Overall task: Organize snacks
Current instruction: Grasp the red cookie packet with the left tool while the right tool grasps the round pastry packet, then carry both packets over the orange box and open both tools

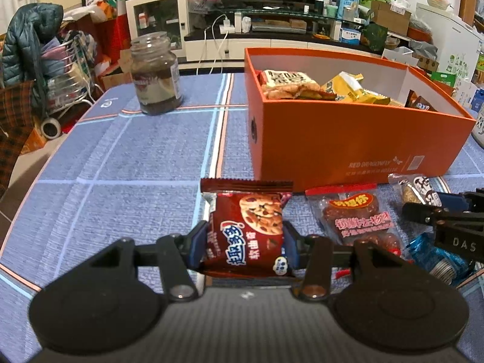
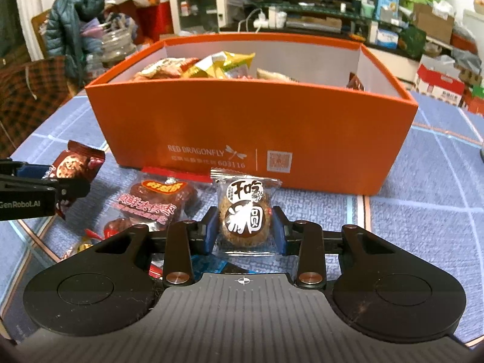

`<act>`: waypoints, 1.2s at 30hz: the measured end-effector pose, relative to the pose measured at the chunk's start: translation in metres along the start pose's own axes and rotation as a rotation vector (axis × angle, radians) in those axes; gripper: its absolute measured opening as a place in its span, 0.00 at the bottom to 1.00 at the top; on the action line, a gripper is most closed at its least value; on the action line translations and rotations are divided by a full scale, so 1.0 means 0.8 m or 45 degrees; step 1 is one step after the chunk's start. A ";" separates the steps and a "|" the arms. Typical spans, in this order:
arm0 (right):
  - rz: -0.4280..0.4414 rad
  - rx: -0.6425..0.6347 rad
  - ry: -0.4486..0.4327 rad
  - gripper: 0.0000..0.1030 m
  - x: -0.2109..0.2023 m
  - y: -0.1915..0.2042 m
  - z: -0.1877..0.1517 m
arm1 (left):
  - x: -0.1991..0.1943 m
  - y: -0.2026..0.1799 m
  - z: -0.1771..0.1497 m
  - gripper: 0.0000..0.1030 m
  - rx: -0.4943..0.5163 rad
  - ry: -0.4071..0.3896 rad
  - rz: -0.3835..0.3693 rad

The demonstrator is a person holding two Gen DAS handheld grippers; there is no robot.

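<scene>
- The left gripper [image 1: 245,237] is clenched on a dark red chocolate-chip cookie packet [image 1: 248,227], its blue pads pressing the packet's two sides just above the table [image 1: 121,157].
- The right gripper [image 2: 245,231] is clamped on a clear-wrapped round brown snack ball [image 2: 244,216] with a black-and-white label, one blue pad at each side.
- Both packets sit in front of the near wall of an open orange shoe box [image 2: 248,127] printed with "RED DRAGONFLY" in white.
- The box stands on the table, which is covered with a blue cloth crossed by pale blue, white and orange lines.
- Inside the box lie several snacks already: a packet of pale crackers [image 1: 287,83] at the left and yellow packets [image 1: 352,89] beside it.
- On the cloth between the two grippers lies a clear bag of red-brown dried dates [image 2: 157,202] with a red seal and pink writing, close to the box front.
- A blue-wrapped snack [image 1: 435,258] lies near the table edge, beneath the right gripper as the left wrist view shows it.
- A lidless glass jar [image 1: 157,74] with dark contents stands upright on the far left of the table, well apart from the box.
- Beyond the table is a cluttered room with shelves and a dark padded jacket [image 1: 30,36] hung at the left.
</scene>
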State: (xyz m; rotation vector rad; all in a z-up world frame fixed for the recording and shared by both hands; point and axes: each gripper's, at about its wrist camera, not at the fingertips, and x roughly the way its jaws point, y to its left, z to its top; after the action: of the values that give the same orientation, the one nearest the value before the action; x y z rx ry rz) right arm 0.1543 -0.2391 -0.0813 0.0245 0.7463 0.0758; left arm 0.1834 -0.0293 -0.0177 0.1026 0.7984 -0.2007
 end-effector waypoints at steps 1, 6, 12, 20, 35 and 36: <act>0.001 0.001 -0.005 0.21 -0.002 -0.001 0.001 | -0.001 0.001 0.000 0.48 0.000 0.000 0.000; 0.003 0.000 -0.037 0.21 -0.015 -0.006 0.003 | -0.007 0.008 -0.003 0.48 0.001 0.003 -0.005; 0.017 -0.014 -0.088 0.21 -0.036 -0.011 0.005 | -0.021 0.010 -0.001 0.48 -0.008 -0.028 -0.017; 0.085 0.000 -0.194 0.21 -0.088 -0.020 0.017 | -0.064 0.013 0.008 0.48 -0.062 -0.106 -0.113; 0.028 0.080 -0.408 0.21 -0.100 -0.066 0.150 | -0.047 -0.038 0.167 0.48 -0.001 -0.318 -0.098; 0.018 0.081 -0.402 0.23 -0.090 -0.066 0.165 | -0.030 -0.043 0.180 0.48 0.020 -0.298 -0.078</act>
State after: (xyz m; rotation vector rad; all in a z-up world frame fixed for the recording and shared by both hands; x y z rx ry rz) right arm 0.1943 -0.2967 0.0614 0.1003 0.4328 0.0602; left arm 0.2605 -0.0836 0.0991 0.0679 0.5675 -0.2717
